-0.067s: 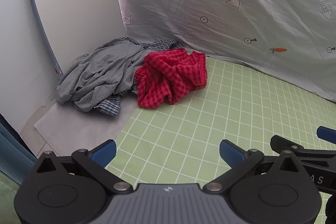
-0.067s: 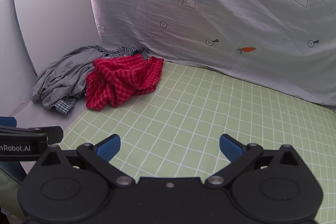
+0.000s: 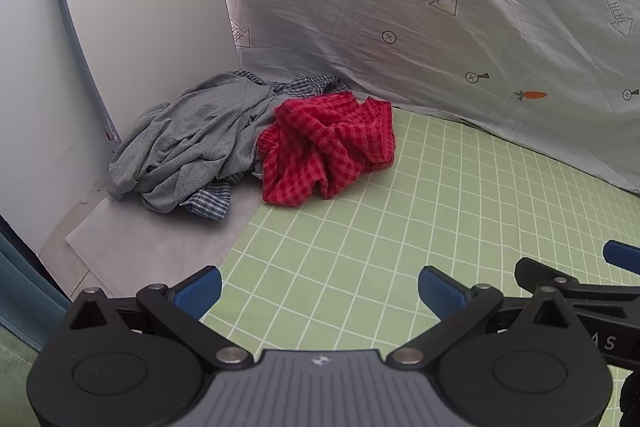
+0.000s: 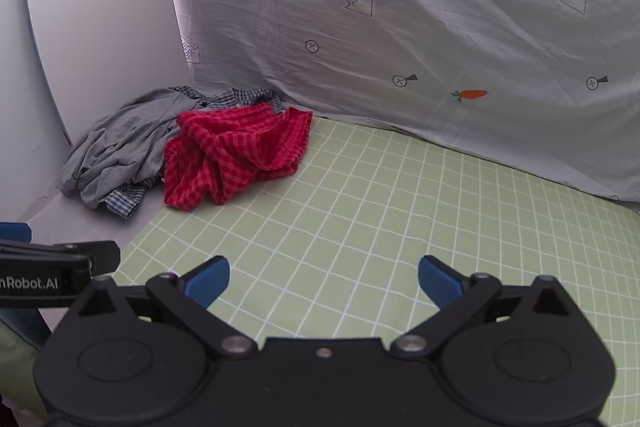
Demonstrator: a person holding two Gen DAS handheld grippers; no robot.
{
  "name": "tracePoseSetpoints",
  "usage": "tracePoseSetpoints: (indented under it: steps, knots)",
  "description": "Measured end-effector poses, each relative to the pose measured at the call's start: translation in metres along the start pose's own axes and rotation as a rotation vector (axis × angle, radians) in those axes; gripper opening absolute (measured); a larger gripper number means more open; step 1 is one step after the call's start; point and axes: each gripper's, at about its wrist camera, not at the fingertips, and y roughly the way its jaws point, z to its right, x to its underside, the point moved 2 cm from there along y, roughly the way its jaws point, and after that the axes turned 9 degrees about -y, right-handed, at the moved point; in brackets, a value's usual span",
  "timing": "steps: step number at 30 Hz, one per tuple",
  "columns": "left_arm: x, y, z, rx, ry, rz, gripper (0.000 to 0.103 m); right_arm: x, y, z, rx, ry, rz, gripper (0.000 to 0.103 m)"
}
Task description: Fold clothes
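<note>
A crumpled red checked garment (image 3: 328, 151) lies at the far left of the green grid mat (image 3: 400, 247), also in the right wrist view (image 4: 236, 155). Beside it on the left lies a crumpled grey garment (image 3: 188, 143) over a blue-and-white plaid one (image 3: 212, 201); both show in the right wrist view, grey (image 4: 120, 143) and plaid (image 4: 124, 201). My left gripper (image 3: 320, 291) is open and empty above the mat's near edge. My right gripper (image 4: 324, 281) is open and empty, just right of the left one. Both are well short of the clothes.
A grey printed sheet (image 3: 440, 27) hangs as a backdrop behind the mat. A white panel (image 3: 132, 7) stands at the left behind the pile. A pale cloth strip (image 3: 160, 247) lies left of the mat. The right gripper (image 3: 580, 283) shows at the left view's right edge.
</note>
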Motion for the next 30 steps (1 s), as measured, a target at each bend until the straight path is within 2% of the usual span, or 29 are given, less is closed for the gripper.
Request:
tracePoseSetpoints:
  steps: [30]
  knots:
    - [0.0018,-0.0045,0.0000,-0.008,0.017,0.005,0.103,0.0033,-0.0048,0.0013,-0.001,0.003,0.012,0.102]
